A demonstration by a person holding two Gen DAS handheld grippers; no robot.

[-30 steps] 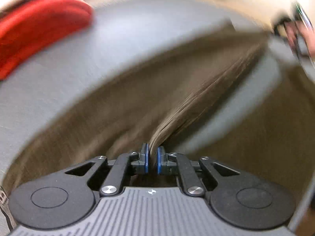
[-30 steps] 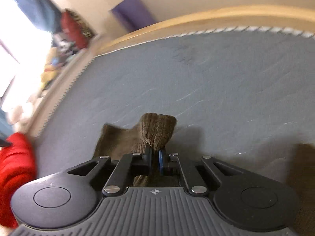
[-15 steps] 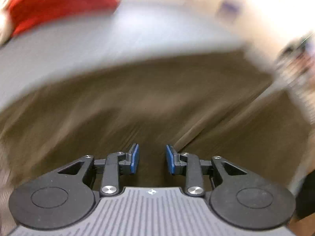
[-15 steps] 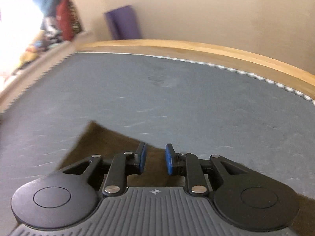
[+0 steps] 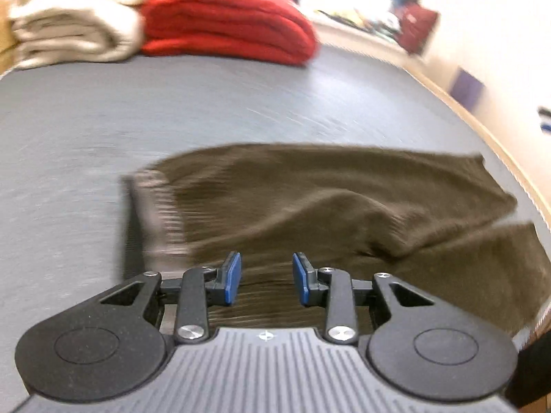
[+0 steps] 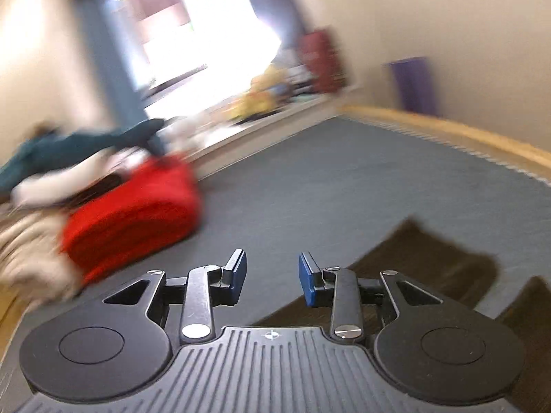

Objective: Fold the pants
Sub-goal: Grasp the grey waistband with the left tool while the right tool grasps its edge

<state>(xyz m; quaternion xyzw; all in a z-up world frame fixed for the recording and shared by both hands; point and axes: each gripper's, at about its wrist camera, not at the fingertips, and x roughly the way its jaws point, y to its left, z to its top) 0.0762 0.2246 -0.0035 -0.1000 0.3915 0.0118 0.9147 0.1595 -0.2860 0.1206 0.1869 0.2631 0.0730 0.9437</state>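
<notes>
Brown pants (image 5: 327, 206), one pair, lie on the grey mattress (image 5: 172, 110) at twelve o'clock of the left gripper (image 5: 265, 277); both it and the right gripper (image 6: 272, 277) are opening, empty.

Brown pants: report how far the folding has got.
Done: the brown pants lie doubled over on the gray mattress, one layer draped across the other. In hand: nothing; left tongs and right tongs are opening, empty. Left: smoothing the bump, likely another fold.

The left tongs (image 5: 265, 278), jaws opening and empty, hover over brown pants (image 5: 344, 206) on the grey mattress (image 5: 172, 103).
</notes>
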